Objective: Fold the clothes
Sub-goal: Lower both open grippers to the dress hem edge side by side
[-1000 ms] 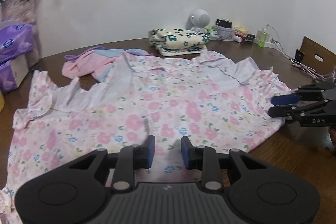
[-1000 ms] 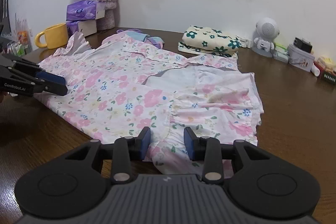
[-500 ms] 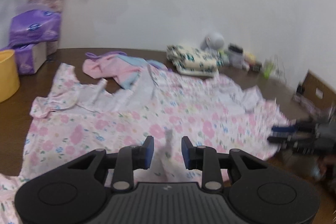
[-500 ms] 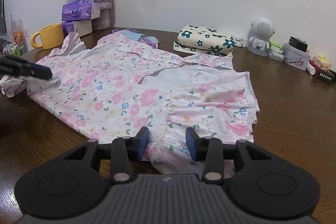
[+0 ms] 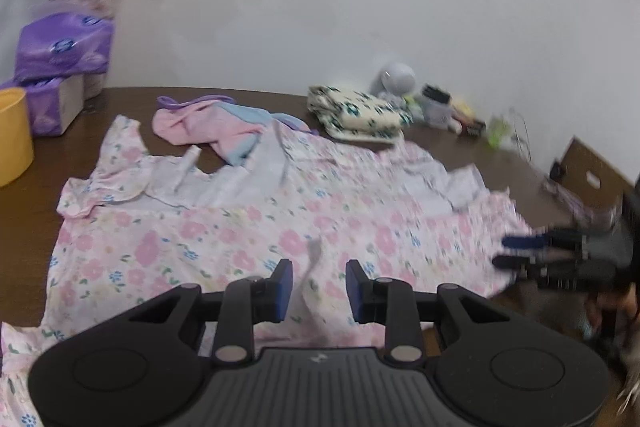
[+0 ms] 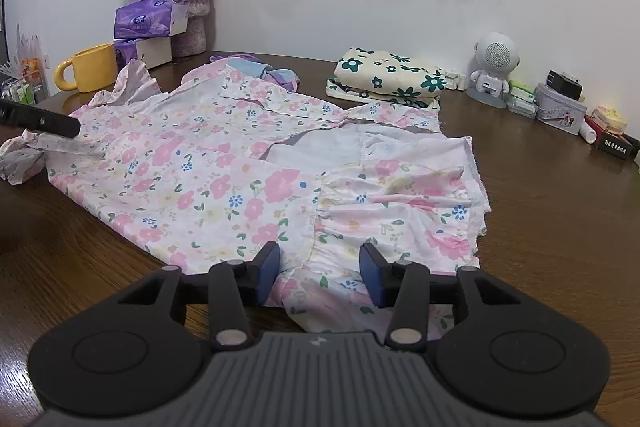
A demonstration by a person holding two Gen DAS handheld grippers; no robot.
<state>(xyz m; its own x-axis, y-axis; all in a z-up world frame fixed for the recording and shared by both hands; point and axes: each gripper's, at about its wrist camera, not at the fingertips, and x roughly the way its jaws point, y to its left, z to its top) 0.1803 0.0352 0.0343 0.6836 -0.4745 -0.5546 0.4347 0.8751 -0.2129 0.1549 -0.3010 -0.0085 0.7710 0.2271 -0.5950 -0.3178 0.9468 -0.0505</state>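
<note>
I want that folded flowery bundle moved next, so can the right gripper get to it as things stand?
Probably yes. The right gripper has its jaws opening, nothing pinched, and the folded bundle lies uncovered beyond the pink floral dress; only a reach across that dress is needed.

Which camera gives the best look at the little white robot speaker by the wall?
The right wrist view: the white robot speaker is sharp and whole there, its round grille facing the camera. In the left wrist view it is only a small blurred white blob behind the folded cream floral cloth.
</note>
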